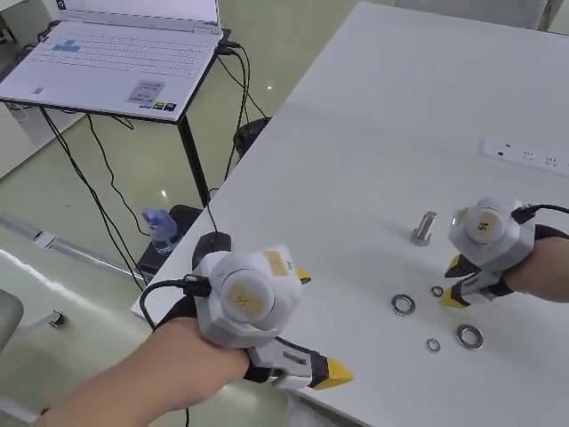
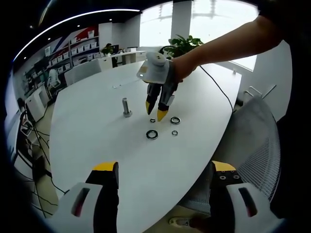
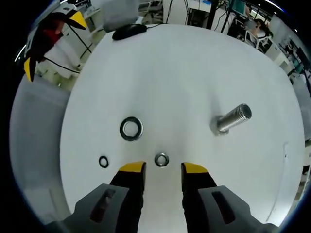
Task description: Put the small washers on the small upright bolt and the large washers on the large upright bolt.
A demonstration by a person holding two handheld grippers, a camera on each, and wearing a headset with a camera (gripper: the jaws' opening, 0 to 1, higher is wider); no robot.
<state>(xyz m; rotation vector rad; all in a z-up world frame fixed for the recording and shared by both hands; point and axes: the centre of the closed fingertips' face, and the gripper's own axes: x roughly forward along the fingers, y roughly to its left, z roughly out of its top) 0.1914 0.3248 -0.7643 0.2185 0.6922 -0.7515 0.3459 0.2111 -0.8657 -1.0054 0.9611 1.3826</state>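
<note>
One silver bolt [image 1: 425, 228] stands upright on the white table [image 1: 373, 133]. Near it lie two large washers [image 1: 403, 305] [image 1: 469, 336] and two small washers [image 1: 436, 291] [image 1: 433, 345]. My right gripper [image 1: 452, 283] hovers open just over the table, its tips to either side of a small washer [image 3: 161, 159], apart from it. In the right gripper view the bolt [image 3: 232, 119] is up to the right, a large washer [image 3: 131, 128] ahead left. My left gripper [image 1: 318, 325] is held wide open near the table's front edge, holding nothing.
A white power strip [image 1: 524, 157] lies at the table's far right. Off the table's left edge stands a laptop [image 1: 116, 53] on a stand with cables, and a blue bottle [image 1: 160, 229] sits on the floor. In the left gripper view a mesh chair [image 2: 262, 145] stands beside the table.
</note>
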